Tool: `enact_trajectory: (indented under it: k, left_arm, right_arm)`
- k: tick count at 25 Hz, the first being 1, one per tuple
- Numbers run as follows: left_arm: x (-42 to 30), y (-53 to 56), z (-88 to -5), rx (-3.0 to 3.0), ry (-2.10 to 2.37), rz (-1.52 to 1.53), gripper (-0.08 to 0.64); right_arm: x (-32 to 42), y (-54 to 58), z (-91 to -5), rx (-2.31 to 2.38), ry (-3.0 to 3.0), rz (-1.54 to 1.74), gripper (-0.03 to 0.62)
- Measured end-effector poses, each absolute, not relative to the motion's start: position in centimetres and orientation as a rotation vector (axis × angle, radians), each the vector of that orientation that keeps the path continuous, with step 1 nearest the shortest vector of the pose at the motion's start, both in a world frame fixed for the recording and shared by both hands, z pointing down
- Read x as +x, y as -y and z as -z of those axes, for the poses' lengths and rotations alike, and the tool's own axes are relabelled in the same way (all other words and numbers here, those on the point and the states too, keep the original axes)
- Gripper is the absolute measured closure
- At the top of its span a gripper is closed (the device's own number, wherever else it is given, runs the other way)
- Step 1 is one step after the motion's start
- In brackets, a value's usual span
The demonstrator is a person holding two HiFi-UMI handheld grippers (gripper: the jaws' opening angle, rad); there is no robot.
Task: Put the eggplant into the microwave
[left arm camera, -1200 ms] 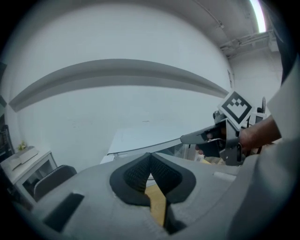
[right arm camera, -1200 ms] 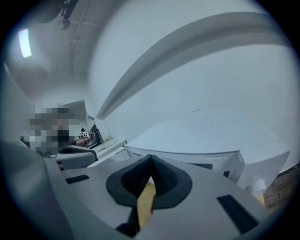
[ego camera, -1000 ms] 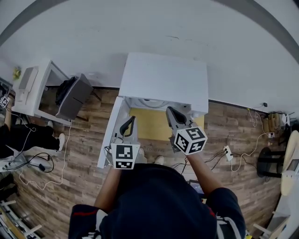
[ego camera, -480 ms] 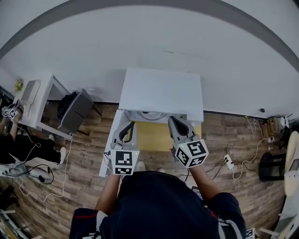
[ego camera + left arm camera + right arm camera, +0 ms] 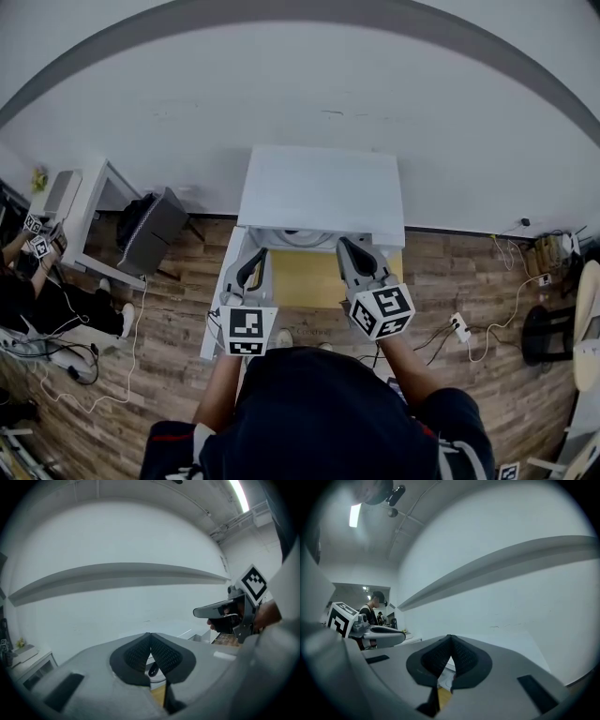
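Note:
The white microwave (image 5: 323, 187) stands in front of me, seen from above in the head view. Its door (image 5: 217, 302) hangs open to the left, and a pale round plate (image 5: 300, 237) shows in its mouth. No eggplant is in any view. My left gripper (image 5: 255, 255) and right gripper (image 5: 349, 246) are held side by side before the opening, over a yellow surface (image 5: 305, 277). Both are shut with nothing between the pads. In the left gripper view the pads (image 5: 161, 654) meet at the tip, as do the pads (image 5: 461, 657) in the right gripper view.
A white desk (image 5: 80, 192) with a dark bag (image 5: 150, 214) stands at the left on the wood floor. Cables and a power strip (image 5: 457, 328) lie on the right. A person (image 5: 33, 246) is at the far left edge. A white wall is behind the microwave.
Both grippers have risen a little and sit closer to the microwave's mouth. Their jaws stayed shut and empty. The head view has shifted slightly.

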State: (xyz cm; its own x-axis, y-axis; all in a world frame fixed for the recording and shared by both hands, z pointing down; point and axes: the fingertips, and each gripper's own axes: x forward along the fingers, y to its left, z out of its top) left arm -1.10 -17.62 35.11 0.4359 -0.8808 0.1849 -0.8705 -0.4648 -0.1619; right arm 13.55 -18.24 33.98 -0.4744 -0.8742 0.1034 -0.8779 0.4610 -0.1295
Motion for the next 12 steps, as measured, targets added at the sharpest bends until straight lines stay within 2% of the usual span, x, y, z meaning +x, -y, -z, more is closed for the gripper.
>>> enact_trajectory:
  k: [12]
  left_arm:
    - [-1.15,16.78,-34.73,-2.617,-1.603,0.367,0.545]
  right_arm:
    - [13.65,17.93,-33.93,1.613,2.668,-0.266,0.581]
